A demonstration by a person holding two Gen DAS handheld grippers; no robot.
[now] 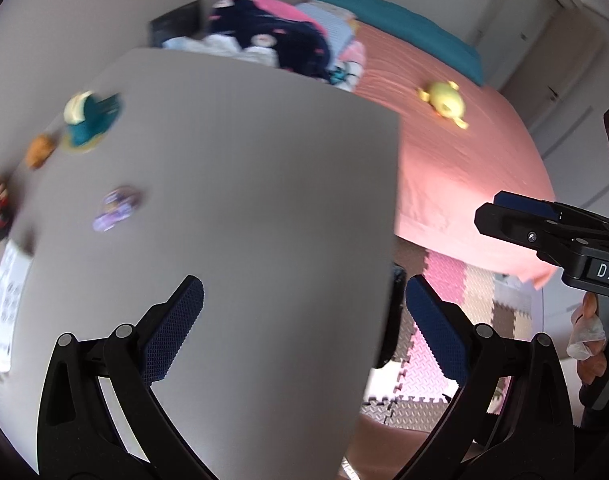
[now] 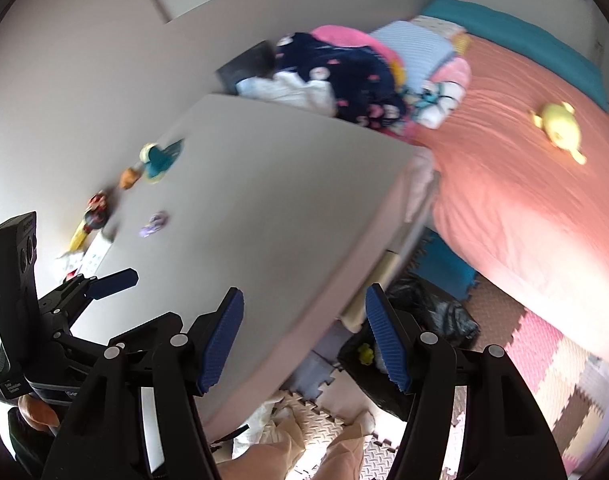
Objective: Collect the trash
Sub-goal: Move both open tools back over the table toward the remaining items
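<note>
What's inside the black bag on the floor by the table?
In the right wrist view, something small and yellow shows inside the black bag on the floor. The right gripper's finger and the bag's own folds cover the rest, so anything deeper stays hidden.

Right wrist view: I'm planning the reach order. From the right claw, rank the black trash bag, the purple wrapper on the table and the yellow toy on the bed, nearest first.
1. Black trash bag, on the floor, behind the right claw.
2. Purple wrapper, on the table, upper left.
3. Yellow toy, on the bed, far right.

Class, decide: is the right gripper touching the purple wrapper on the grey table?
Apart. In the right wrist view the right gripper stands open and empty near the table's edge, with bare grey table between it and the purple wrapper.
</note>
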